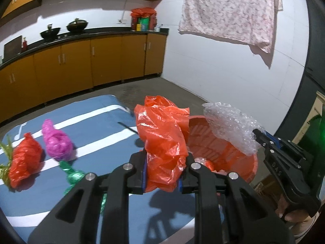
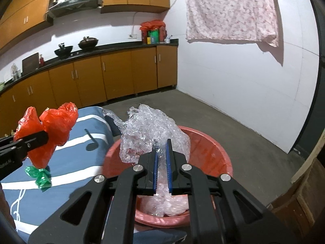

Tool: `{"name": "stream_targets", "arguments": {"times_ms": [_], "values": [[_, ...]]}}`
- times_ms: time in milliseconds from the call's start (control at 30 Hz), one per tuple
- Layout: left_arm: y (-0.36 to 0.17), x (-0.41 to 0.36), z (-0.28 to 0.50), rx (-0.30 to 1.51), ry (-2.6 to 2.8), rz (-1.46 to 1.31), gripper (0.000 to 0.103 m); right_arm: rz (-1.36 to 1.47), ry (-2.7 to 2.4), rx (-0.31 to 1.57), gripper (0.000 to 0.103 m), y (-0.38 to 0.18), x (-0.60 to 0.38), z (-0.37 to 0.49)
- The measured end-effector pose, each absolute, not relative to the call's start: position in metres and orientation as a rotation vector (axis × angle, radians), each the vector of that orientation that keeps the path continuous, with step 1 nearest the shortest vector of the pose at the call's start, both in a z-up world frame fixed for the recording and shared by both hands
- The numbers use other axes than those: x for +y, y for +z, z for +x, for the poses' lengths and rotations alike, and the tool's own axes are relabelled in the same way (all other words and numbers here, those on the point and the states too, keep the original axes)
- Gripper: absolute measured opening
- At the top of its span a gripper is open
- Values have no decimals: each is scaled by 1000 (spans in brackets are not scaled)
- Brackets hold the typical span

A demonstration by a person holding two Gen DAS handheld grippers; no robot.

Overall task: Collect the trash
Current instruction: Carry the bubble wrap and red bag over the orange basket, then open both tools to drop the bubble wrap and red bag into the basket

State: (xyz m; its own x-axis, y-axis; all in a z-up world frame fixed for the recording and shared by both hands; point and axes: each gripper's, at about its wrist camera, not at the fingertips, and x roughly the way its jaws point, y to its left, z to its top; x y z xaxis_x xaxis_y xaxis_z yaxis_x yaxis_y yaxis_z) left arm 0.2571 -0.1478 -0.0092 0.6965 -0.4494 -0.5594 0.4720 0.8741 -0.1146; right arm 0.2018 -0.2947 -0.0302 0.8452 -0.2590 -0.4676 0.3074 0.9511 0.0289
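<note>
I am looking across a blue cloth with white stripes and music-note print (image 1: 95, 126) that covers the work surface, with a grey concrete floor (image 2: 233, 118) beyond it, orange-brown base cabinets under a dark countertop (image 2: 113, 69) along the far wall, two dark woks (image 2: 88, 41) on the stove and a pale floral sheet (image 2: 231, 10) hanging on the white wall. A round red plastic basin (image 2: 211, 142) sits just past the cloth's right edge. My left gripper (image 1: 164, 174) is clamped on a crumpled orange-red plastic bag (image 1: 162, 134), which bulges up between the fingers, near the basin's left rim. My right gripper (image 2: 161, 162) pinches a wad of clear bubble wrap (image 2: 150, 126) between its blue pads, holding it over the basin's mouth; in the left wrist view the wrap hangs above the rim. On the cloth to the left lie a red crinkled bundle with green fringe (image 1: 24, 160), a magenta crinkled bundle (image 1: 55, 140) just beside it, and a green foil scrap (image 1: 74, 175) near the left gripper.
</note>
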Motion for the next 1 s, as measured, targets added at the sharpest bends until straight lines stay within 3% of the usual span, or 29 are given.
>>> {"name": "stream_targets", "arguments": {"times_ms": [567, 700, 867, 1000], "values": [[-41, -232, 279, 681, -636, 86, 22, 178, -321, 494, 8, -48, -336, 211], [-50, -244, 284, 699, -645, 92, 28, 215, -300, 504, 9, -53, -344, 215], [-64, -247, 292, 740, -638, 87, 39, 228, -298, 523, 34, -61, -350, 213], [-71, -236, 297, 766, -615, 64, 45, 240, -308, 529, 44, -65, -352, 207]]}}
